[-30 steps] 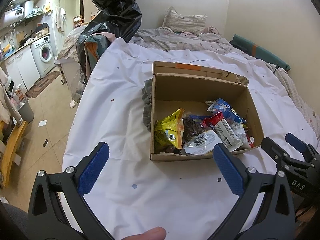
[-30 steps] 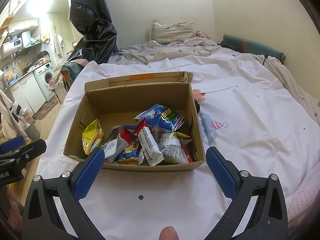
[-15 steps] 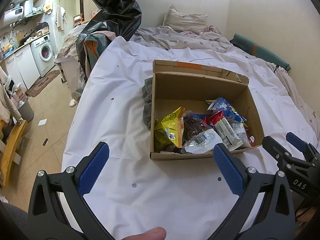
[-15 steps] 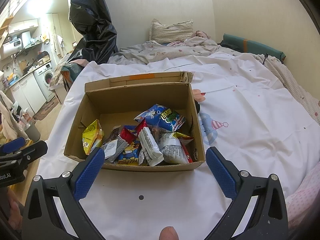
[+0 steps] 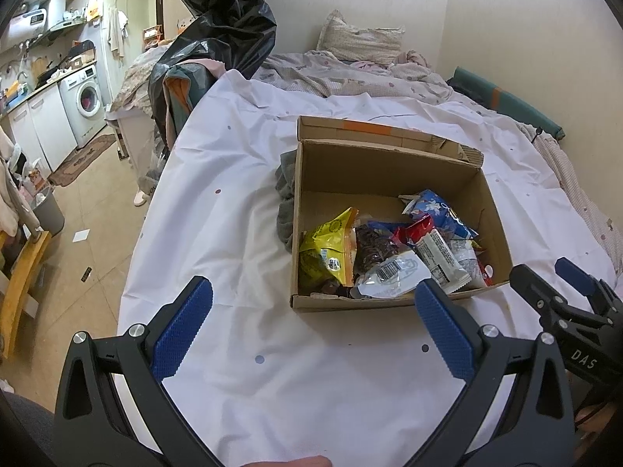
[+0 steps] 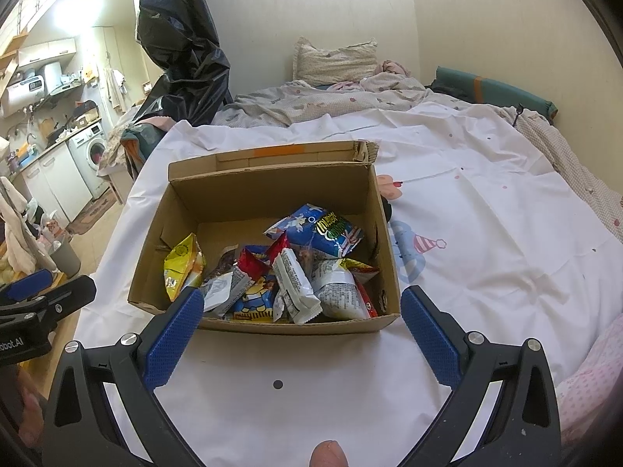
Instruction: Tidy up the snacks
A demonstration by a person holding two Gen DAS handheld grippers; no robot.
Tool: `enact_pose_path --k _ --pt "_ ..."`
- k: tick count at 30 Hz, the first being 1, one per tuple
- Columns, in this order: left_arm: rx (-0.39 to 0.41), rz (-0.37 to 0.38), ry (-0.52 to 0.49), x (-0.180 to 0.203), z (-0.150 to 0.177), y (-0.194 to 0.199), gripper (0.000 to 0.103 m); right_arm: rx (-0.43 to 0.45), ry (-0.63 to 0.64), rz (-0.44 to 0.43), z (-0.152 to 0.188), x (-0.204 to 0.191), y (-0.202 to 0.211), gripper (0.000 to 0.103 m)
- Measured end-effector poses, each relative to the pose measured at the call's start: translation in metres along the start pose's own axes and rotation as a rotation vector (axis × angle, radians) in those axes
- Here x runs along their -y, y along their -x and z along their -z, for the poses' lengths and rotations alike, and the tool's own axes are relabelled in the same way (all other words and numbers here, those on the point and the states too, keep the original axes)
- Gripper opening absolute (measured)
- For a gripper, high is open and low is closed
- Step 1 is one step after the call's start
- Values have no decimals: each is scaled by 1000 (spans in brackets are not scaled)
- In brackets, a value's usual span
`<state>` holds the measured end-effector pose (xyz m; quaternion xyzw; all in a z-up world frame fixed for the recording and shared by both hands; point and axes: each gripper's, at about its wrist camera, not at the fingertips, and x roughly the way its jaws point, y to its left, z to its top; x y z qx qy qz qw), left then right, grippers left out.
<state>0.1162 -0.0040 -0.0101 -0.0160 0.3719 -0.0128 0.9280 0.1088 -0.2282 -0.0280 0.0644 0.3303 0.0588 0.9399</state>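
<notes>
An open cardboard box [image 5: 385,171] [image 6: 272,190] sits on a white sheet on the bed. It holds several snack packets: a yellow bag [image 5: 329,251] [image 6: 181,266], a blue bag [image 5: 440,212] [image 6: 323,229], a red packet [image 6: 257,260] and white wrappers [image 5: 393,274] [image 6: 296,286]. My left gripper [image 5: 311,303] is open and empty, in front of the box's near left corner. My right gripper [image 6: 301,307] is open and empty, just in front of the box's near wall. The right gripper also shows at the right edge of the left wrist view [image 5: 560,284].
A grey cloth [image 5: 286,194] lies against the box's left side. A black plastic bag [image 5: 218,19] stands at the bed's far left corner. A pillow [image 6: 335,58] and crumpled blanket lie at the head. The bed's left edge drops to a tiled floor [image 5: 78,233].
Both grippers stay open; the views have shifted only slightly, with the box sitting a little nearer in the right wrist view.
</notes>
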Motion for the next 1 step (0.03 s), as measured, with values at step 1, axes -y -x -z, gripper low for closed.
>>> enact_pose_path --k 1 --pt "0 2 -1 0 0 0 103 0 0 0 0 0 1 103"
